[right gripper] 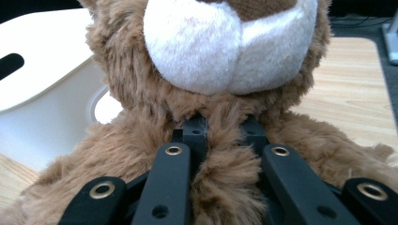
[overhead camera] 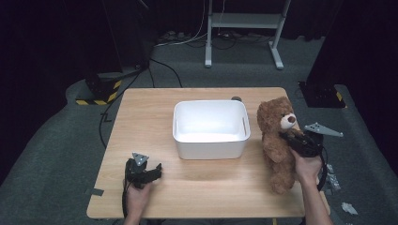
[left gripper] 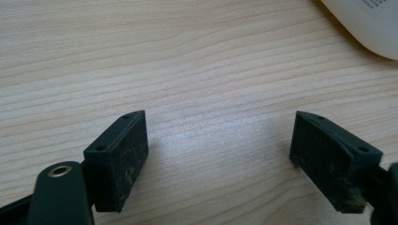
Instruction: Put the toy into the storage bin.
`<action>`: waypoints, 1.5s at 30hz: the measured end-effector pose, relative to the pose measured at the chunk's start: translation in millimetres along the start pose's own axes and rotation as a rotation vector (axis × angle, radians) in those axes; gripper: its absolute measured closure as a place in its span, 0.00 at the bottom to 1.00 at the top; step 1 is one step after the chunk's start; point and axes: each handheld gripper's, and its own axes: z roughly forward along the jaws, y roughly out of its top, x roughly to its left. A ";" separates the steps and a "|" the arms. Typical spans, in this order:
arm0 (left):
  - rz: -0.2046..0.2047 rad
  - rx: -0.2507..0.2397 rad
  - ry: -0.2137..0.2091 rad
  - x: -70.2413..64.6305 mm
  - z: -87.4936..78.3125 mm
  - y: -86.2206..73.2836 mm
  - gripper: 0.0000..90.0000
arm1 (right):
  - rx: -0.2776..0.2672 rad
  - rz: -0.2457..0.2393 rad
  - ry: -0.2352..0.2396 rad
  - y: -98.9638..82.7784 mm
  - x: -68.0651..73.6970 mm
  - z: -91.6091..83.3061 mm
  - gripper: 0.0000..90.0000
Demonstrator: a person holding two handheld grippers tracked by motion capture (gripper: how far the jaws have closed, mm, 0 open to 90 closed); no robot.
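Observation:
A brown teddy bear (overhead camera: 277,140) with a white muzzle stands lifted at the table's right side, beside the white bin (overhead camera: 211,127). My right gripper (overhead camera: 287,137) is shut on the bear's chest just under its chin. In the right gripper view the two black jaws sink into the fur of the bear (right gripper: 225,178) below the muzzle. My left gripper (overhead camera: 152,172) rests near the table's front left, open, with nothing between its fingers (left gripper: 117,159) but bare wood.
The white bin (right gripper: 42,93) sits empty at the table's middle, its corner (left gripper: 371,23) just right of the left gripper. The wooden table (overhead camera: 141,112) stands on grey carpet; a metal stand (overhead camera: 244,23) is beyond it.

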 end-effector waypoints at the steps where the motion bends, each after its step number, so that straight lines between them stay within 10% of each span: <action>1: 0.001 0.000 0.000 0.1 0.0 0.0 0.22 | -0.001 -0.004 -0.004 1.2 0.3 -1.5 0.88; 45: 0.015 0.005 0.000 0.6 -1.1 -0.5 0.22 | -0.117 -0.044 0.101 37.7 27.8 -53.6 0.87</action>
